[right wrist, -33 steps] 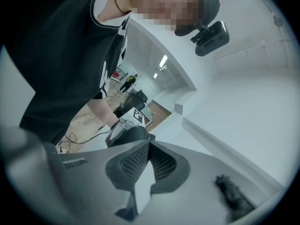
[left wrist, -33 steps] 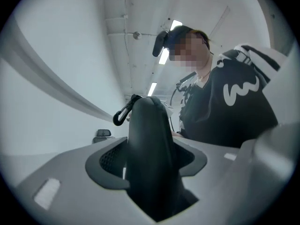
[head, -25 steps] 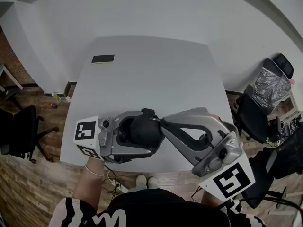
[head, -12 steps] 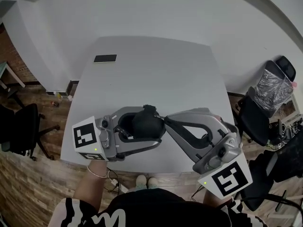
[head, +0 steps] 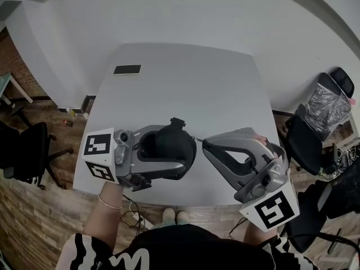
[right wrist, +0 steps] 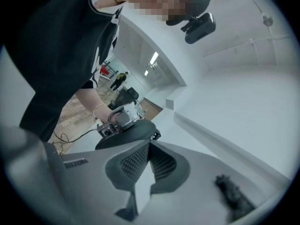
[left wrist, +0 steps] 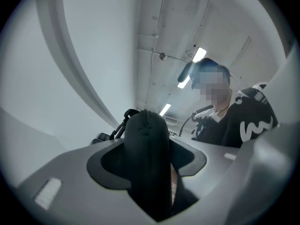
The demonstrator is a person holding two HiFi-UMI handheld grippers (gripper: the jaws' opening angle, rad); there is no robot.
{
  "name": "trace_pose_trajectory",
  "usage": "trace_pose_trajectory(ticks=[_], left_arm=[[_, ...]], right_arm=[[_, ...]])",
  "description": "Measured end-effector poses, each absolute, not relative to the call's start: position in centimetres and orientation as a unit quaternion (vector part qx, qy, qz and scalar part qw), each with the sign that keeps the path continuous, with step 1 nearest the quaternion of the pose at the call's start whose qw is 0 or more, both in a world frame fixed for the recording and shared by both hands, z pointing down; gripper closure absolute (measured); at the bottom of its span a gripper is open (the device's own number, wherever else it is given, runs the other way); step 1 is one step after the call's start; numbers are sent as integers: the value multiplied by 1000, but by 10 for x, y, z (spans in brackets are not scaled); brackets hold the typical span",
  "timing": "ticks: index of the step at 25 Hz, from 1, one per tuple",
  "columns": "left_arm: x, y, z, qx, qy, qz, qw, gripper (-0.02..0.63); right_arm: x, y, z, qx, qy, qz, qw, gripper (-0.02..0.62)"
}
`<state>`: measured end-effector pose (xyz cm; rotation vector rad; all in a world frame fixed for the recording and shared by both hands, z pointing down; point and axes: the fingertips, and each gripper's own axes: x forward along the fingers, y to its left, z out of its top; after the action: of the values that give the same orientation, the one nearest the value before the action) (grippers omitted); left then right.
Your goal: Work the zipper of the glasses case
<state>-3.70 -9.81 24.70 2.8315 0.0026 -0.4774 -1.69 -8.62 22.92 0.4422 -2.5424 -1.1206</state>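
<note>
My left gripper (head: 183, 152) points toward the right of the head view and a little upward. Its jaws have just been closing and now clamp the black glasses case (head: 167, 146) from both sides, above the near edge of the white surface (head: 185, 83). My right gripper (head: 203, 143) points at the case's right end with its jaws pressed together. Whether they pinch the zipper pull, I cannot tell.
</note>
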Motion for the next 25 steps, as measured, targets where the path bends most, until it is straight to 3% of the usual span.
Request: trace_pose_trajectory(ticks=[12,15,20,23,25], left_arm=[[-39,-129,230,955,-33,-212,206,342],[-51,-140,221,931,-36,-272,242,344],[-57,-149,208,925,-75,-293,228,342],[-93,-173,191,865,-107,-414,261,345],[-106,-181,181,846,-113,-445,270,345]], right_arm=[[-10,-93,245,174,-882,-391,196,591],[-8,-87,261,159,-884,-384,213,591],[-12,-75,289,145,-898,-349,226,590],[-14,-70,322,117,-898,-330,267,591],[-15,-70,324,144,-900,-332,244,591]])
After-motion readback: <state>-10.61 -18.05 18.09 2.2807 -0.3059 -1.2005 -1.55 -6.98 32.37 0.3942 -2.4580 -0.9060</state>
